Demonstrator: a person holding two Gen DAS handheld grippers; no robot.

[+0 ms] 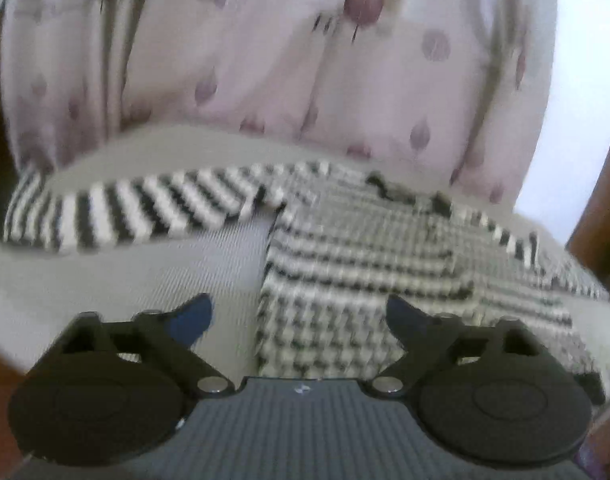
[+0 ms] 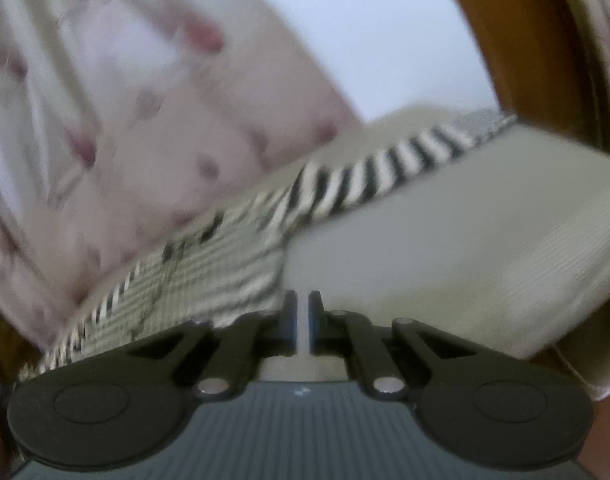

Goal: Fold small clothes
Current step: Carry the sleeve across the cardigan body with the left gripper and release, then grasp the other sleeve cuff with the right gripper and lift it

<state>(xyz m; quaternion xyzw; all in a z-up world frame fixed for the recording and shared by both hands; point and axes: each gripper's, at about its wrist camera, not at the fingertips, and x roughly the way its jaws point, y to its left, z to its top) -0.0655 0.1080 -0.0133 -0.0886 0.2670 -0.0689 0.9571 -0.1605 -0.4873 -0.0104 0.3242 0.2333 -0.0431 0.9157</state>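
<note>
A small black-and-white knit garment (image 1: 365,260) lies flat on a beige ribbed cushion (image 1: 125,276). Its striped sleeve (image 1: 117,208) stretches out to the left. My left gripper (image 1: 299,316) is open just above the garment's near left edge, with nothing between its fingers. In the right wrist view the same garment (image 2: 209,276) lies to the left, and its other striped sleeve (image 2: 385,172) runs off up to the right. My right gripper (image 2: 303,304) is shut at the garment's near right edge, over the cushion (image 2: 465,248). I see no cloth between its pads.
A pale curtain with pink leaf prints (image 1: 265,60) hangs right behind the cushion. A brown wooden frame (image 2: 525,40) stands at the right, with a white wall (image 2: 365,20) beside it. The cushion's right edge (image 2: 577,320) drops off near the frame.
</note>
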